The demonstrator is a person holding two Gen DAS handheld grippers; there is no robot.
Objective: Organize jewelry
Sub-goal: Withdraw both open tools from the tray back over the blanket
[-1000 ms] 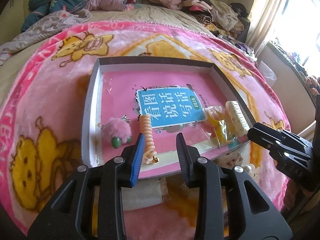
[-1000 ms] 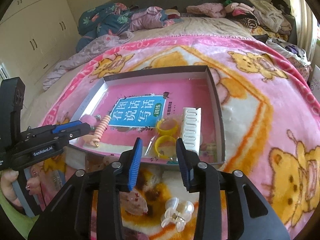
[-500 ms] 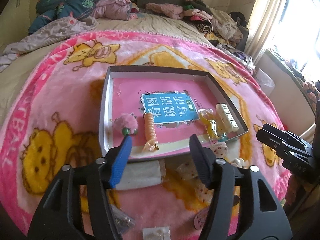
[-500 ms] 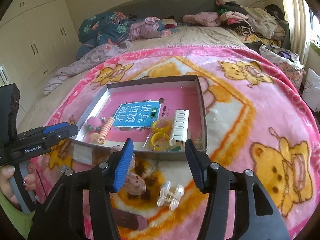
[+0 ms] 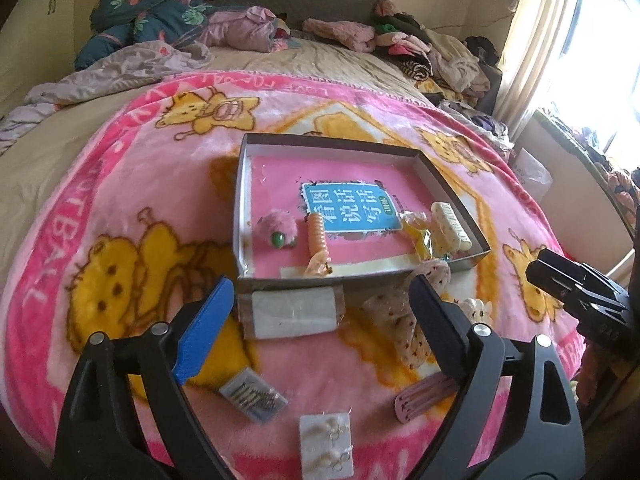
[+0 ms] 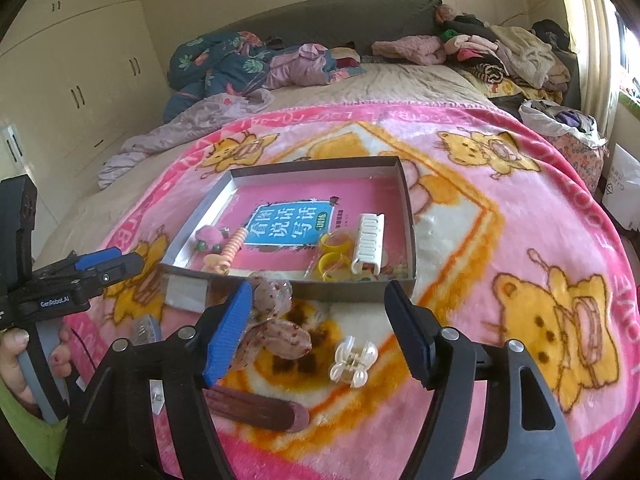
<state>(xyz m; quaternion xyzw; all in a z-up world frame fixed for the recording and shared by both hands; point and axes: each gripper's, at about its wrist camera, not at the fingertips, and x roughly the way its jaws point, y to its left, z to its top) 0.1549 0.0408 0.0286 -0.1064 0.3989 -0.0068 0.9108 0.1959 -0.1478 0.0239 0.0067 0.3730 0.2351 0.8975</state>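
A shallow grey box [image 5: 240, 204] [image 6: 408, 220] with a pink floor lies on the pink blanket. It holds a pink pompom [image 5: 276, 228], an orange spiral hair tie [image 5: 318, 236], yellow bands [image 6: 334, 262] and a white comb clip [image 6: 368, 244]. On the blanket in front lie a white claw clip [image 6: 354, 362], a spotted bow [image 6: 276, 328], a dark pink hair clip [image 6: 260, 408], an earring card [image 5: 326, 444] and a pin packet [image 5: 254, 394]. My left gripper [image 5: 320, 324] is open and empty above these. My right gripper [image 6: 320, 332] is open and empty above the bow and claw clip.
A clear packet [image 5: 292, 312] lies against the box's near wall. Piled clothes and bedding [image 6: 240, 64] cover the far end of the bed. A wardrobe [image 6: 72, 80] stands at the left, a window [image 5: 592, 20] at the right.
Both grippers pulled back from the box and opened wide. More loose items on the blanket in front of the box came into view.
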